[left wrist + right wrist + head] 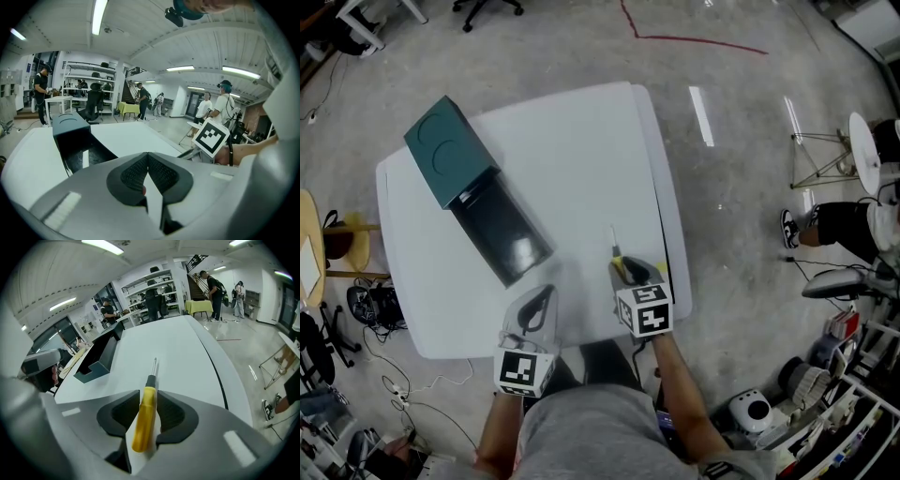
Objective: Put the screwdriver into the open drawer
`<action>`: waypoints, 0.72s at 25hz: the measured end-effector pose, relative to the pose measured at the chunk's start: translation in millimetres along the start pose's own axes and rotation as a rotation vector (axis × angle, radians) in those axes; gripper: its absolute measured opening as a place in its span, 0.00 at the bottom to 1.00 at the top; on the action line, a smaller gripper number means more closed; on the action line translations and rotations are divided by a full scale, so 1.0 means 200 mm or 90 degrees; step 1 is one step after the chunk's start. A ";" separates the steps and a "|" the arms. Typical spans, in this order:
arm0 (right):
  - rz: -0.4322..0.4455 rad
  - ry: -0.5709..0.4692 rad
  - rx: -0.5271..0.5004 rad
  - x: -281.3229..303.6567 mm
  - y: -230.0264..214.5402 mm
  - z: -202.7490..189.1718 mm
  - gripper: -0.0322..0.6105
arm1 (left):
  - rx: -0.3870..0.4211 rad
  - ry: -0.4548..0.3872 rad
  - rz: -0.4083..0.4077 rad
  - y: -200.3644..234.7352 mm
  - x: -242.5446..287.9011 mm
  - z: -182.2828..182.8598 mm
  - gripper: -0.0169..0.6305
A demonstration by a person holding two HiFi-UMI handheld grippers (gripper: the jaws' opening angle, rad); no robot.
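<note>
One screwdriver [144, 416] lay flat on the smooth white bench [572, 159], low and right of centre in the head view. It had a glossy yellow handle, a short black collar and a thin bright metal shaft, with the tip toward the top of the frame.

The right gripper [149, 393] had its jaws apart. One ribbed black pad stood on each side of the yellow handle, and neither visibly pressed on it. The left gripper [148, 155], lower left in the head view, had its jaws together at the tips with nothing between them.

Each of the two grippers bore a marker cube [523, 372] printed with black-and-white square patterns.

At the upper left of the head view stood one dark teal box [445, 150] with two circles pressed into its top. Its single drawer [502, 230] was pulled out, dark and glossy inside, and well apart from the screwdriver.
</note>
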State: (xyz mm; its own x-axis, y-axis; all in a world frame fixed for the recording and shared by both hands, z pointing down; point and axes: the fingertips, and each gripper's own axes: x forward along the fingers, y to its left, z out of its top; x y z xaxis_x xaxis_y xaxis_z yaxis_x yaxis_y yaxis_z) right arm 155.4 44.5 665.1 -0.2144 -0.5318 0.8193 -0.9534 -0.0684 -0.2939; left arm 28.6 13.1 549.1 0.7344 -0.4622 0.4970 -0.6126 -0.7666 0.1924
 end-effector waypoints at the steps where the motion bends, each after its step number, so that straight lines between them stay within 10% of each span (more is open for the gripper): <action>1: -0.002 0.002 0.000 0.00 0.00 0.00 0.23 | -0.001 0.001 0.002 0.01 0.00 0.00 0.04; 18: -0.007 0.013 0.018 0.01 0.00 0.00 0.17 | 0.000 -0.012 0.017 0.04 -0.05 0.03 0.04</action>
State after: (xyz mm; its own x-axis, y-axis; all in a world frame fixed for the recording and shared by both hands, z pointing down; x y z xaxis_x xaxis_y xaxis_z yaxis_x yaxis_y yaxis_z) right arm 155.6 43.8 666.5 -0.2087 -0.5135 0.8323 -0.9494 -0.0980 -0.2985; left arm 17.2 8.7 540.2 0.7232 -0.4907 0.4860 -0.6319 -0.7542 0.1787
